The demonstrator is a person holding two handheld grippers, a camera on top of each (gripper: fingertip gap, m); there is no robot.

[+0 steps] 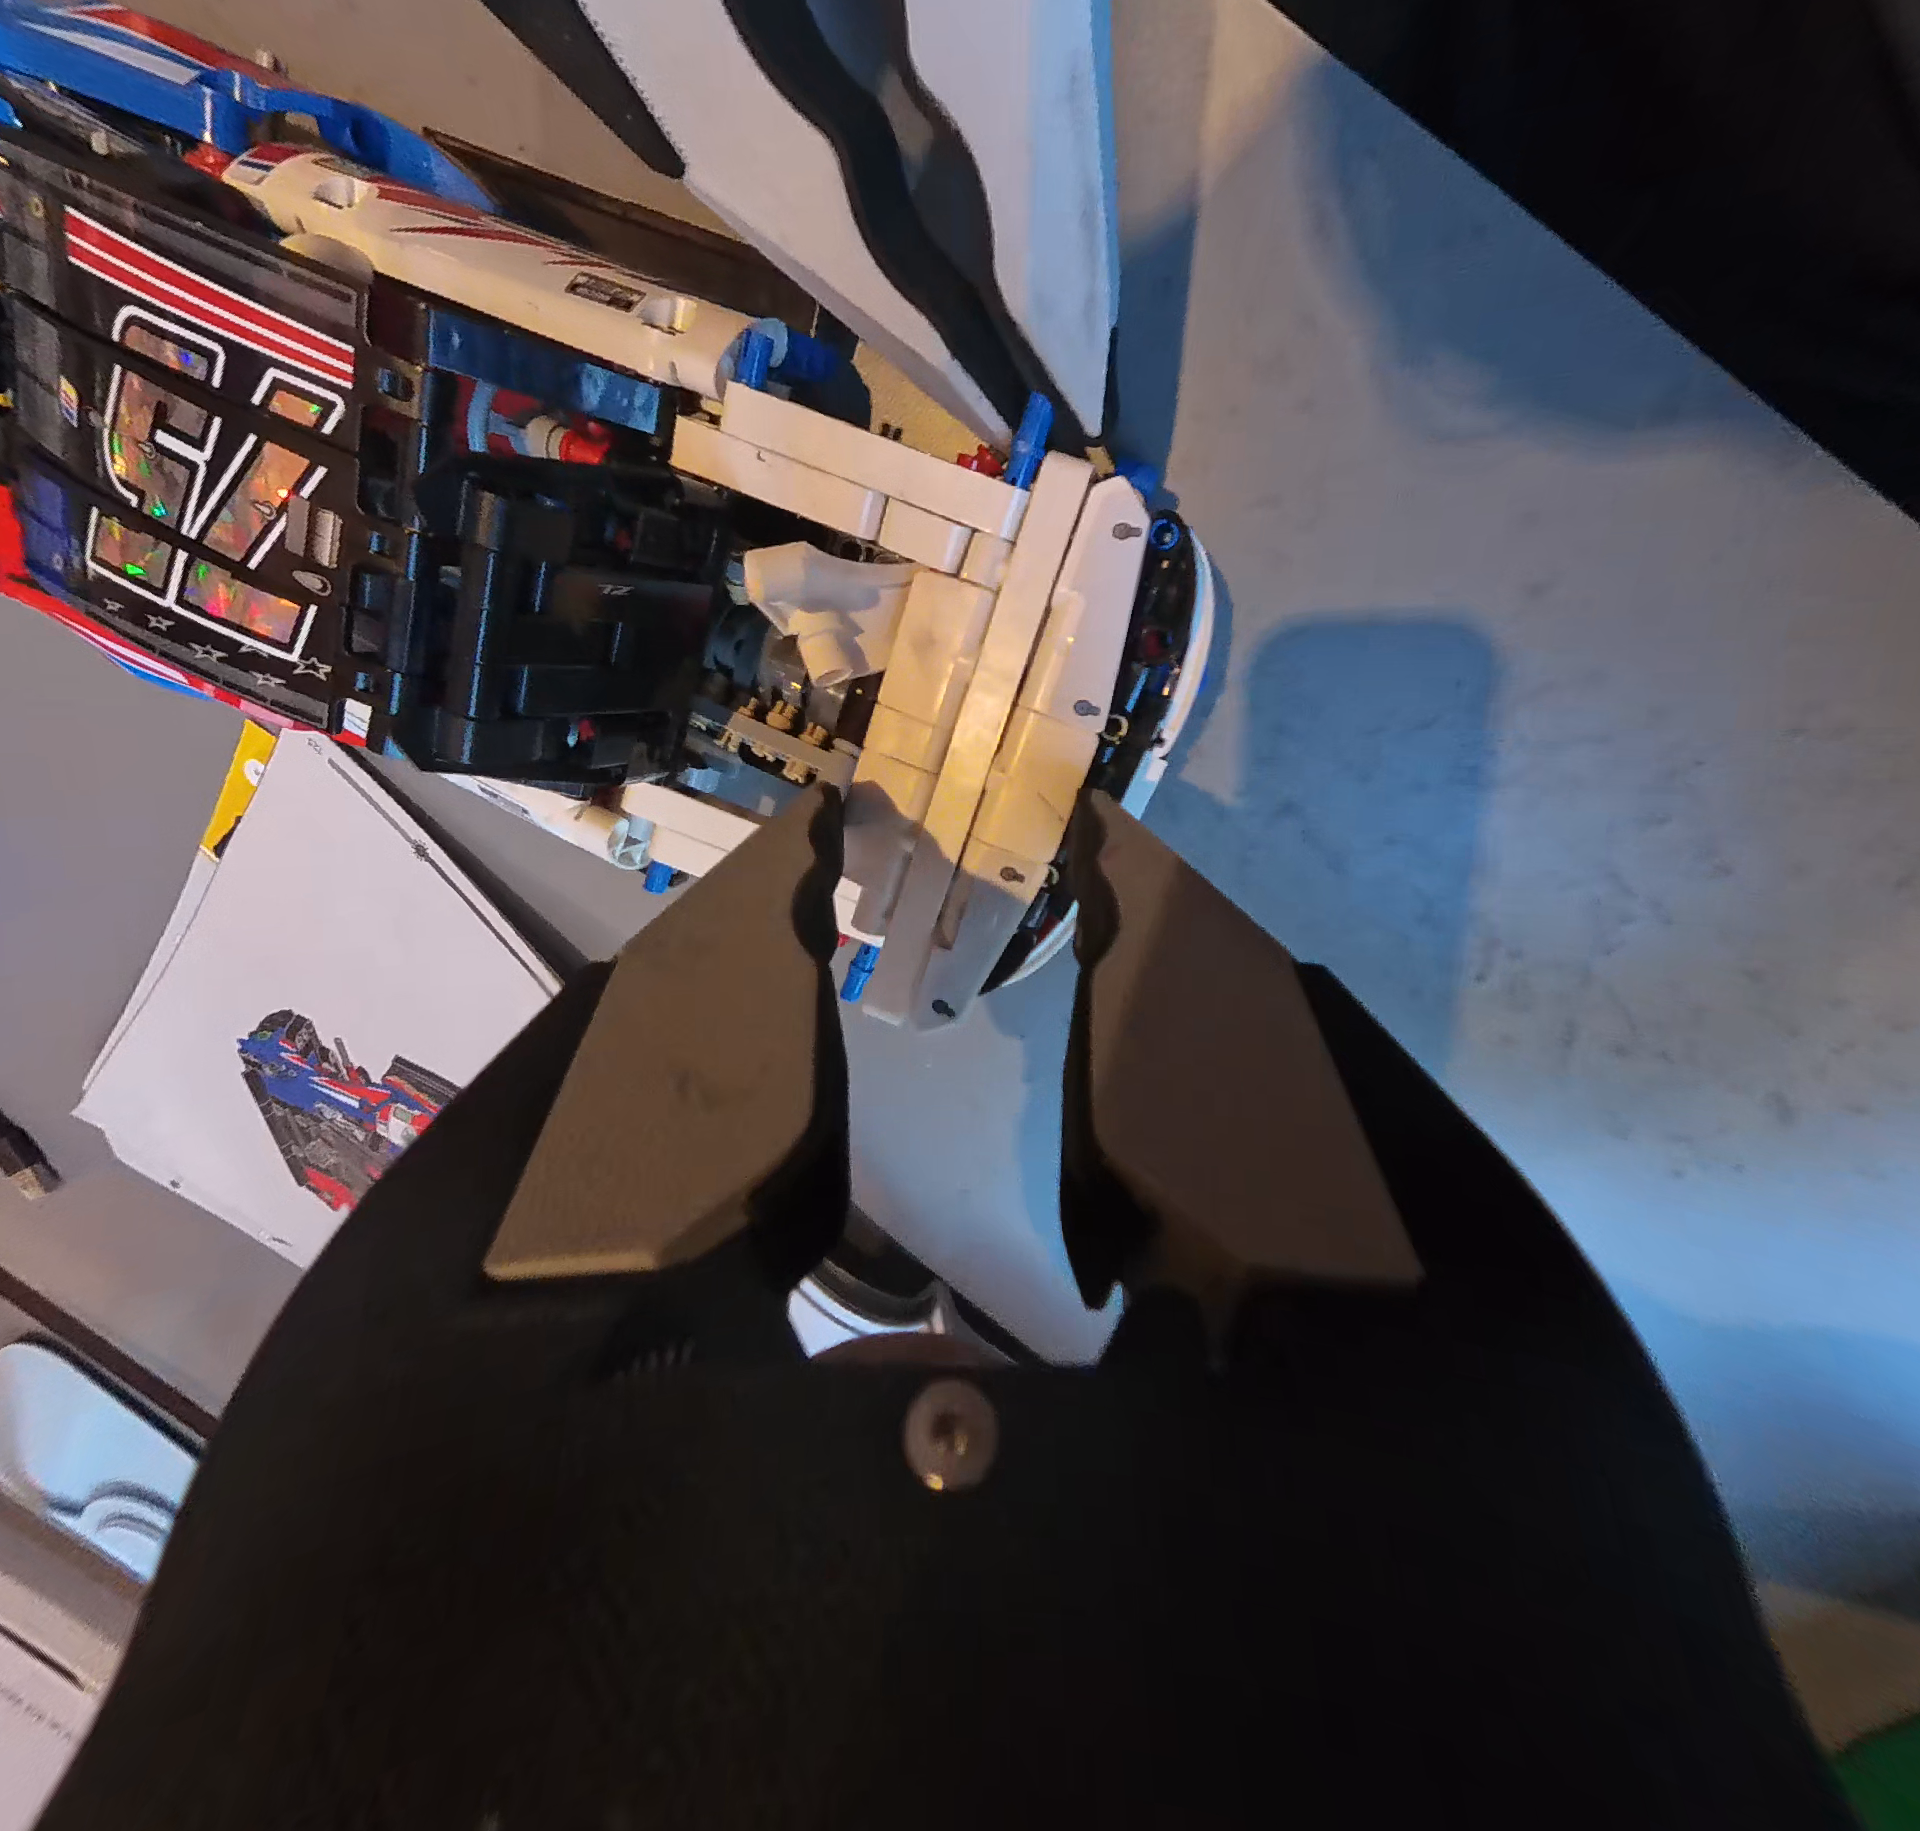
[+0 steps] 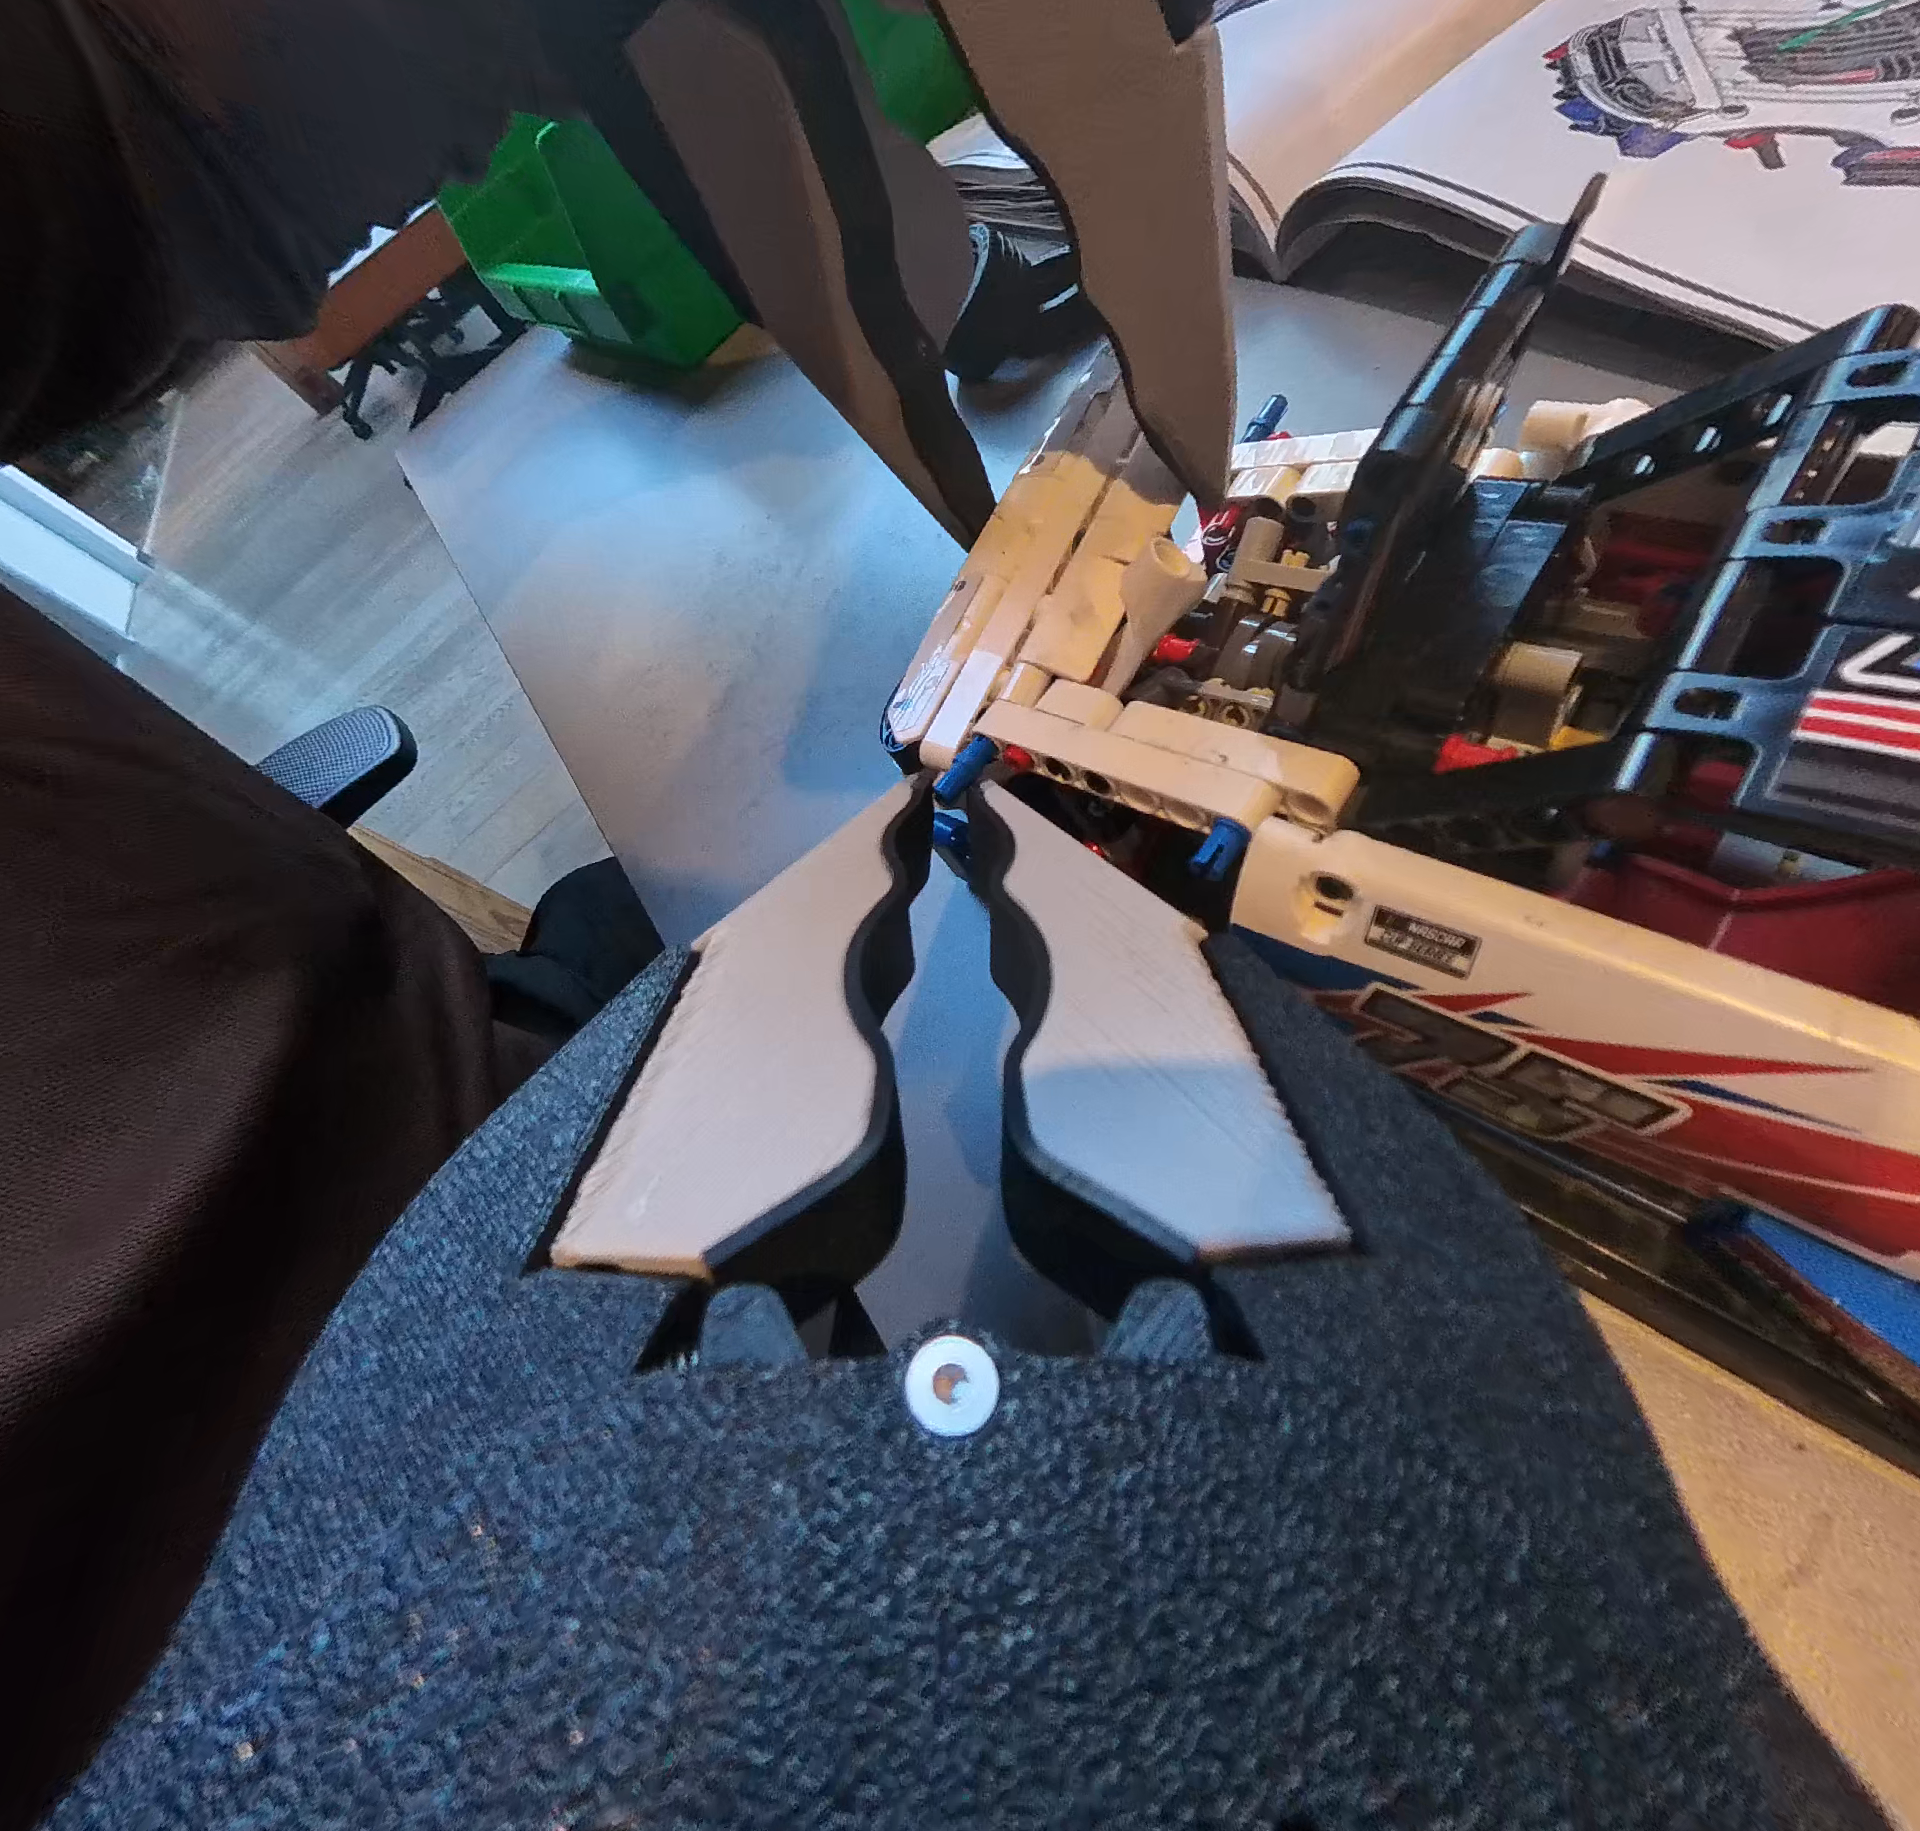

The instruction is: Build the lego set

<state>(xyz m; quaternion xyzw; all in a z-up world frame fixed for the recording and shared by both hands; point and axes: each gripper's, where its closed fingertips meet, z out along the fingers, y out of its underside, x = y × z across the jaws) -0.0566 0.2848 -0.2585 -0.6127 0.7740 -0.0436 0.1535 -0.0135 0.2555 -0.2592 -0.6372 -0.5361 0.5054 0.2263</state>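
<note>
Tongs of both hands are set at the white end panel (image 1: 997, 742) of the car (image 1: 416, 534) on the counter (image 1: 1455, 742): left tongs (image 1: 951, 810) clamped across it, right tongs (image 2: 948, 813) nearly together on a blue pin (image 2: 958, 765) at its corner.

Part-built lego car (image 1: 582, 545) on table (image 1: 1455, 742)

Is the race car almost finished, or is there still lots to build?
Mostly built: the race car has its striped body and stickers on. Right now the left tongs hold the white end section, while the right tongs pinch a blue pin there. The open middle still needs covering.
</note>
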